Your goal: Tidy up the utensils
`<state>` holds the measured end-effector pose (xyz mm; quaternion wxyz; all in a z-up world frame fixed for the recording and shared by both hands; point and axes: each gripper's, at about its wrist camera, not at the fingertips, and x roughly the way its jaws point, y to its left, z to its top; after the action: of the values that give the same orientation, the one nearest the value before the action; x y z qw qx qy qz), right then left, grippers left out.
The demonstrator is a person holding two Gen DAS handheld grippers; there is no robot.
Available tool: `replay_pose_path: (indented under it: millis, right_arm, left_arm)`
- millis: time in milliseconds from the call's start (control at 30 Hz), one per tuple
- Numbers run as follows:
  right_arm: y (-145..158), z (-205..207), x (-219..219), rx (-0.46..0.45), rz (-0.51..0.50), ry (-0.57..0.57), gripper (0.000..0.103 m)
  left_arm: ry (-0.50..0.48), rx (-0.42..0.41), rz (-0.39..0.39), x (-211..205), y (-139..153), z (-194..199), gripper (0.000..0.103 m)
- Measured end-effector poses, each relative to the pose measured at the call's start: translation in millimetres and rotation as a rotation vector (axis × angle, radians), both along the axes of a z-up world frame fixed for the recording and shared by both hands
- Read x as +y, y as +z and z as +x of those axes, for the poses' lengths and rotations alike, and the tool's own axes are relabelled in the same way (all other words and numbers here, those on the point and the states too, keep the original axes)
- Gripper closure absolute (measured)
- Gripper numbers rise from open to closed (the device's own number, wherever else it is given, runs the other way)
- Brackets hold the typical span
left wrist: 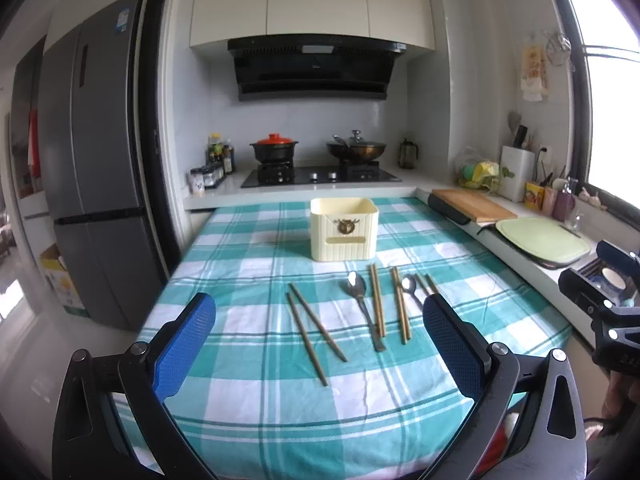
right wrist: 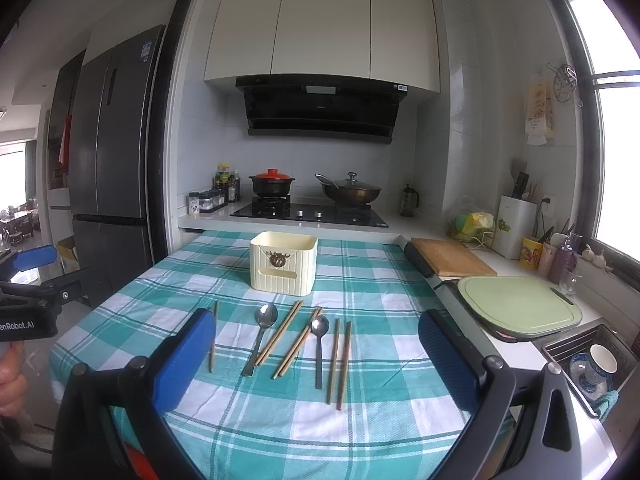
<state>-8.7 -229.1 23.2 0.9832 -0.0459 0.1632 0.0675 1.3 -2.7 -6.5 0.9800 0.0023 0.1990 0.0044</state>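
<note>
Two spoons (right wrist: 262, 334) and several chopsticks (right wrist: 339, 360) lie lengthwise ahead of both wide-open grippers, near the far holder (right wrist: 283, 264); right gripper (right wrist: 316, 364) sits nearer, left gripper (left wrist: 320, 348) also empty.

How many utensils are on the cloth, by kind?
Chopsticks: 8
Spoons: 2
Total: 10, all loose on the checked cloth in front of the cream box.

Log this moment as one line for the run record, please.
phase: before first pick | left tool: open, holding nothing | right tool: open, holding nothing | chopsticks and two spoons on checked cloth | cream holder behind them
</note>
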Motion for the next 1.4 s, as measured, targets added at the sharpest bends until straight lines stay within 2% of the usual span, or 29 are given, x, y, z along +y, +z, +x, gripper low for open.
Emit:
replay_pose_path:
  millis: [1400]
  right_arm:
    - [-9.1, 2.6, 4.4, 0.021, -0.006, 0.014, 0.0]
  left_arm:
    - [-0.001, 0.029, -0.009, 2.5, -8.7, 5.5, 0.0]
